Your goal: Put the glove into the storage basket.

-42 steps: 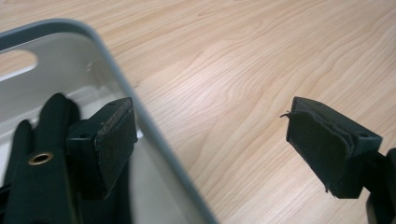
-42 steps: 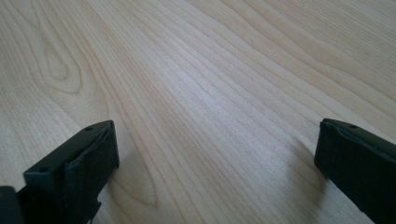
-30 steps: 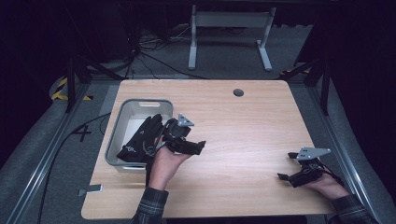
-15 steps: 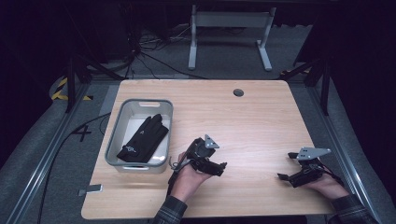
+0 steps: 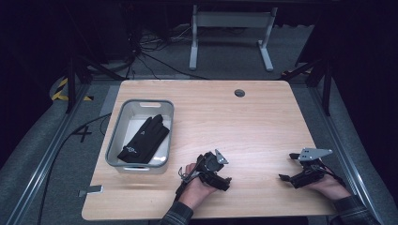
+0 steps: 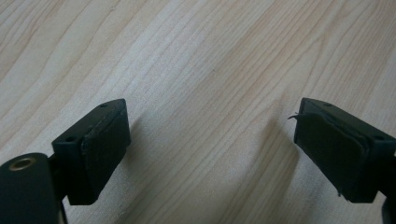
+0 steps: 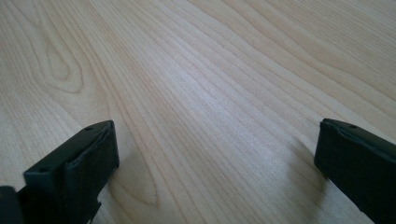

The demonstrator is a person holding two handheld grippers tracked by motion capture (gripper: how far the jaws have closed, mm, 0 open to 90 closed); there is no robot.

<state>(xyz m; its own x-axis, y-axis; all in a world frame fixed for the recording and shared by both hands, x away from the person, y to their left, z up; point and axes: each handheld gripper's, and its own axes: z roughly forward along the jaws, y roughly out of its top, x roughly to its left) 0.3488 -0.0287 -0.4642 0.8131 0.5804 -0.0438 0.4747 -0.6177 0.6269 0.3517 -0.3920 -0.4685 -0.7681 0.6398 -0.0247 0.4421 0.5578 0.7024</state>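
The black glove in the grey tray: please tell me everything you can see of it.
The black glove looks like soft fabric with a small pale mark near its cuff. It lies flat and slanted inside the grey tray, fingers pointing toward the far right corner, cuff toward the near left. It rests on the tray's floor. Nothing else touches it.

The glove (image 5: 143, 139) lies in the tray (image 5: 141, 106), its cuff end against the near wall; the small pale mark by that cuff is too small to read. The tray's near wall hides the floor just behind it. The left hand (image 5: 197, 185) covers the rear of the left gripper (image 5: 224, 182), and the sleeve is cut off by the bottom edge. The right hand (image 5: 328, 185) runs out at the bottom right corner. In both gripper views, each jaw's base is cut off at the bottom.
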